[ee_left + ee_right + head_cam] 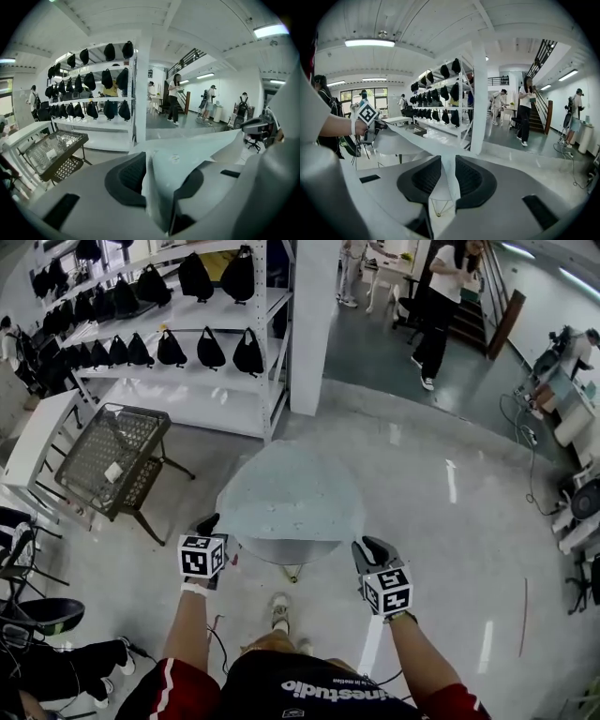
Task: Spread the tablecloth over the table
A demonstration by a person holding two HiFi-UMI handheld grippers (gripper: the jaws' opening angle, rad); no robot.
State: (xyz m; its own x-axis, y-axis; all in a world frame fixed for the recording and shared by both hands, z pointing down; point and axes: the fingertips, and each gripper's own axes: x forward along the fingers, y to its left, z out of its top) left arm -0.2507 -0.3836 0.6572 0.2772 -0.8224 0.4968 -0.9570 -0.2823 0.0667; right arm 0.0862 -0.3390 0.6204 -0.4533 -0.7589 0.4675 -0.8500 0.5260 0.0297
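A pale blue-grey tablecloth [289, 501] covers the small round table [286, 551] in front of me and hangs over its near rim. My left gripper [208, 523] is at the cloth's near left edge. In the left gripper view its jaws [164, 174] stand wide apart, and a fold of the tablecloth [187, 154] lies loosely between the pads without being pressed. My right gripper [371, 546] is at the near right edge. In the right gripper view it [449, 180] is shut on a thin strip of the tablecloth [419, 140], which runs taut towards the left gripper [375, 123].
A white shelf unit with black bags [178, 343] stands at the back left, next to a white pillar [314, 324]. A wire basket stand [112, 457] is left of the table. A person [441, 306] stands at the back right. Cables and fans [586, 502] line the right side.
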